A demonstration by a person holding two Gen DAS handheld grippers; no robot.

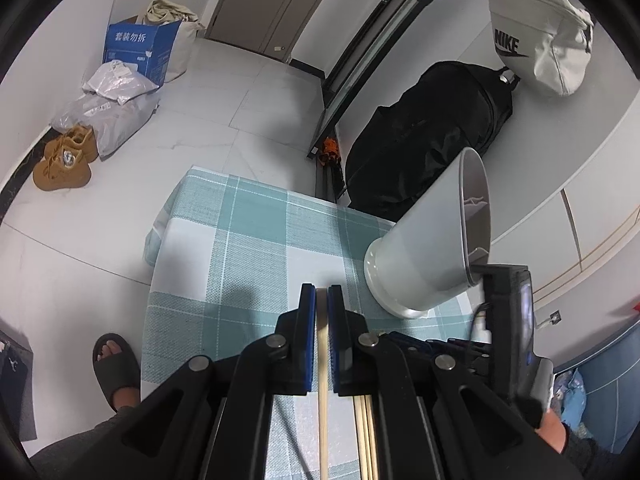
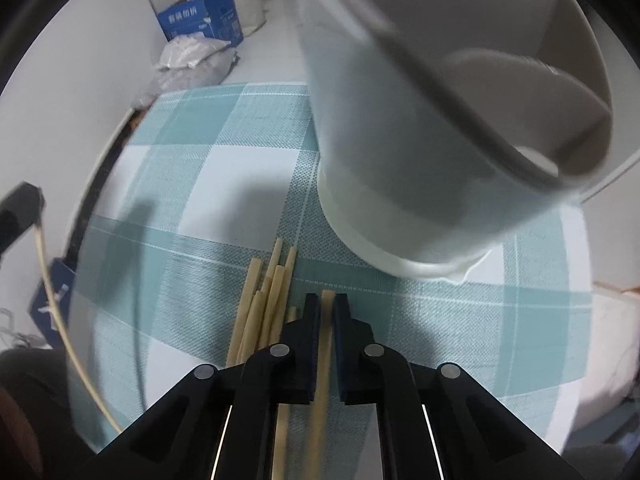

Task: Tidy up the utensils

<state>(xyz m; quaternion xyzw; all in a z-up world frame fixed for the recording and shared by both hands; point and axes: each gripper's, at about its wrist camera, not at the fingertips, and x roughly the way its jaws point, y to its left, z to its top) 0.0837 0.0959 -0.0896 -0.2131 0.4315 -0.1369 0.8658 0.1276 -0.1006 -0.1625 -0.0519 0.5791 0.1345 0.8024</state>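
My left gripper (image 1: 322,300) is shut on a pale wooden chopstick (image 1: 323,400) that runs back between its blue pads, above the checked tablecloth (image 1: 248,248). A white utensil holder (image 1: 424,240) stands to its right, empty as far as I can see. My right gripper (image 2: 327,306) points steeply down and is shut on another chopstick (image 2: 322,380). Several loose chopsticks (image 2: 268,300) lie on the cloth just left of it. The holder (image 2: 420,140) looms close ahead and to the right. At the left edge of the right wrist view, the left gripper (image 2: 28,204) shows with its chopstick (image 2: 56,320) hanging down.
The small table (image 1: 188,200) has floor beyond its far and left edges. A foot in a black slipper (image 1: 116,364) is at the lower left. A black bag (image 1: 428,132), a blue box (image 1: 140,48), parcels and brown shoes (image 1: 64,160) sit on the floor.
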